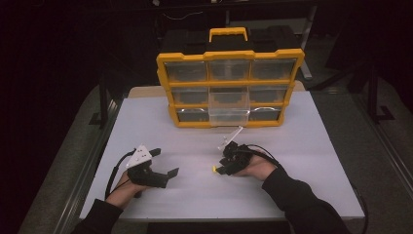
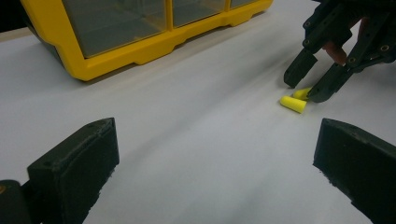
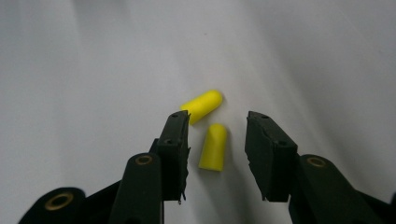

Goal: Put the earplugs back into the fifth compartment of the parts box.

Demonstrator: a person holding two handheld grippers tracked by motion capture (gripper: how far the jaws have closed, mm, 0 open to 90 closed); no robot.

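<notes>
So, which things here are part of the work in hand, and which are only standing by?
Part of the work:
- nearer yellow earplug, between the right gripper jaws, not pressed
- second yellow earplug, just beyond it
- organiser's pulled-out drawer, possibly

Standing by:
- left gripper, open, holding nothing
- yellow organiser, its other drawers closed
- white table

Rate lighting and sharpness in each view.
High view: dim, dark surroundings, soft; the organizer reads clearly. Left gripper view: evenly lit, the near jaws blurred, the earplugs fairly sharp. Right gripper view: the earplugs sharp, the table washed grey, with soft shadows.
</notes>
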